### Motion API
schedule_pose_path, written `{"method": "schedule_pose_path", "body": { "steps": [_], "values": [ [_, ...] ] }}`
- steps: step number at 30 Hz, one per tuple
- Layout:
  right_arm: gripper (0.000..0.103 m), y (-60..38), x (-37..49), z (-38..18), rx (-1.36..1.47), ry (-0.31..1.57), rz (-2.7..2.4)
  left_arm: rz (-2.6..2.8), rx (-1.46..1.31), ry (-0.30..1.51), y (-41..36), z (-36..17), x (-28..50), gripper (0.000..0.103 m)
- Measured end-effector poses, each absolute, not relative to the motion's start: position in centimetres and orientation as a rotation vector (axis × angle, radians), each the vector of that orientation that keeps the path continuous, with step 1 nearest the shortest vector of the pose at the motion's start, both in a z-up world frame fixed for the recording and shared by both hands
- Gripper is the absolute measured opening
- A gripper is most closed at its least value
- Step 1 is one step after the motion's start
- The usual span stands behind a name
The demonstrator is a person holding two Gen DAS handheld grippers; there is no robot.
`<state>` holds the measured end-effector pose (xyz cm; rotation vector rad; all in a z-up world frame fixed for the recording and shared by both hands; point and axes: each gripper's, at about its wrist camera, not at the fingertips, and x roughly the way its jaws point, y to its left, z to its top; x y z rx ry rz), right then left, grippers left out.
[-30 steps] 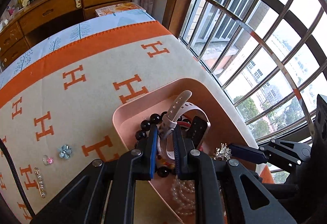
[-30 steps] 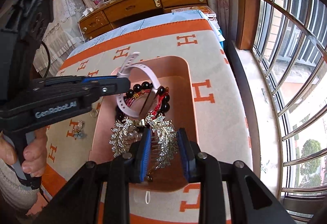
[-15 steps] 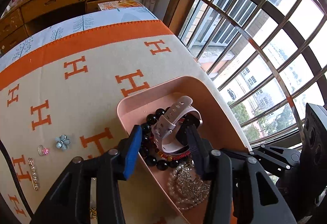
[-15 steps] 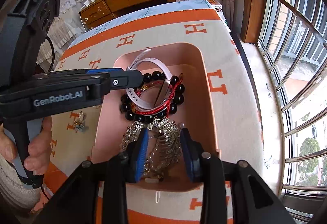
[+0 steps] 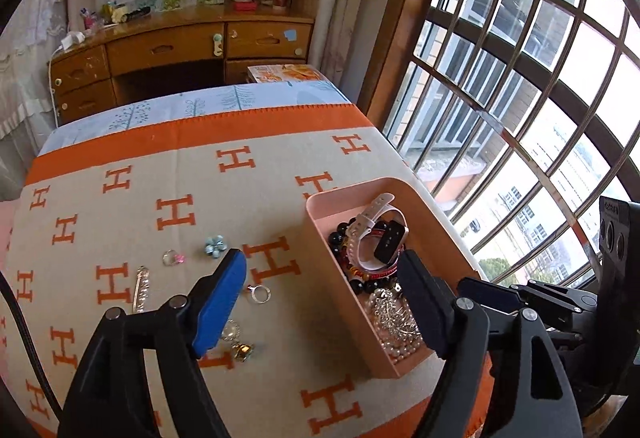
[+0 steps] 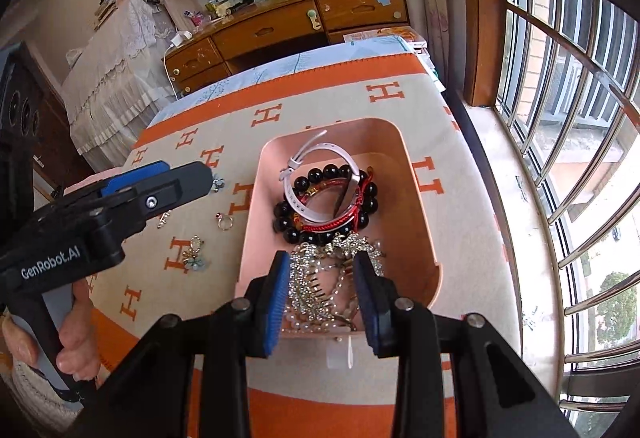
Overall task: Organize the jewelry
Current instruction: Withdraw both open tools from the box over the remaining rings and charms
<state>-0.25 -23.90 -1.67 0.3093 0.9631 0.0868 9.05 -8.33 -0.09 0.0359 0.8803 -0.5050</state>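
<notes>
A pink tray (image 5: 332,200) (image 6: 416,206) on the H-patterned cloth holds a white-strapped watch (image 5: 382,234) (image 6: 320,158), black bead bracelets (image 6: 324,230), a rhinestone hair comb (image 6: 320,278) and pearls (image 5: 394,334). My left gripper (image 5: 320,286) is open wide and empty, raised above the tray's left wall. My right gripper (image 6: 320,286) is open and empty, above the comb at the tray's near end. Loose on the cloth lie a blue flower brooch (image 5: 214,245), a pink-stone ring (image 5: 173,258), a silver ring (image 5: 260,293), a rhinestone bar clip (image 5: 142,288) and a pendant (image 5: 240,346).
The cloth-covered table ends at a barred window (image 5: 520,110) on the right. A wooden desk with drawers (image 5: 180,50) stands beyond the far edge. The left gripper's body (image 6: 100,214) reaches in from the left in the right wrist view.
My left gripper let go of the white watch, which now lies in the tray, then opened wide and drew back and up. My right gripper pulled back slightly and opened a little.
</notes>
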Motion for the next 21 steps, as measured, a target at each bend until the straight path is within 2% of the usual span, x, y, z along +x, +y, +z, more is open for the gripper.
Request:
{"method": "schedule_pose_path", "body": {
  "steps": [10, 21],
  "values": [
    [0.033, -20.6, -3.4, 1.1, 0.334, 0.887, 0.109, -0.368, 0.008, 0.77, -1.5, 2.7, 4.2, 0.082],
    [0.033, -16.7, -5.4, 2.5, 0.305, 0.869, 0.136, -0.308, -0.027, 0.761, 3.2, 3.4, 0.8, 0.083]
  ]
}}
